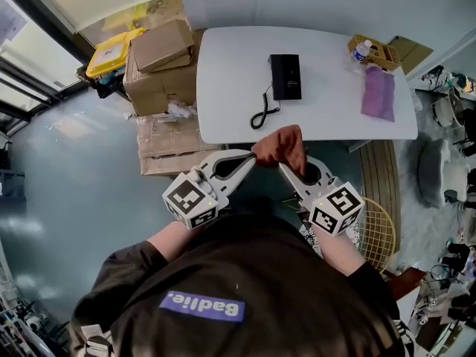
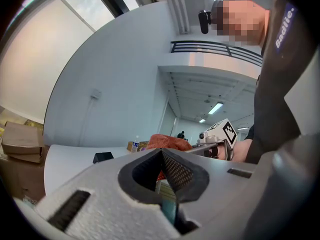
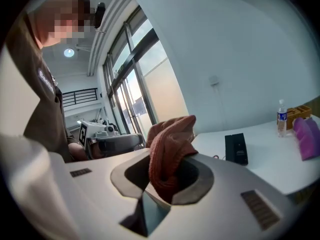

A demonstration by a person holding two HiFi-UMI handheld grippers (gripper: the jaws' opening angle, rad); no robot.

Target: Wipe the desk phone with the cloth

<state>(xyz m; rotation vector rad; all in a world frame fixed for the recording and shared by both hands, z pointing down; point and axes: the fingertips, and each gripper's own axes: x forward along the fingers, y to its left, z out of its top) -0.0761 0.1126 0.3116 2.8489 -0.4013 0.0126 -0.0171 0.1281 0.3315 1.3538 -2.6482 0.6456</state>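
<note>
White table (image 1: 230, 58) is filling the far half of the head view, with cardboard boxes (image 1: 160, 65) stacked off its left end and glossy grey floor all around. The desk phone (image 1: 285, 76) is lying flat near the middle of the tabletop, its coiled cord (image 1: 262, 112) trailing toward the near edge. A purple cloth (image 1: 379, 94) and a water bottle (image 1: 361, 50) are sitting at the far right.

The rust-red cloth (image 1: 281, 143) is hanging in the air just off the table's near edge, well apart from the phone. The right gripper (image 1: 285, 168) is clamping it: a thick wad is bulging up between the closed jaws. The left gripper (image 1: 250, 160) is meeting the cloth's left corner with its jaw tips pressed together. Whether it is pinching a fold there, I cannot tell.

The cloth is looking soft, light and limp, so it is likely to flop and bunch rather than hold a shape. Gripping it by a gathered wad, as the right gripper is doing, with a loose pad left beyond the tips, seems best for wiping. The phone is probably light plastic and may skid on the smooth top, so the free gripper could be steadying it.
</note>
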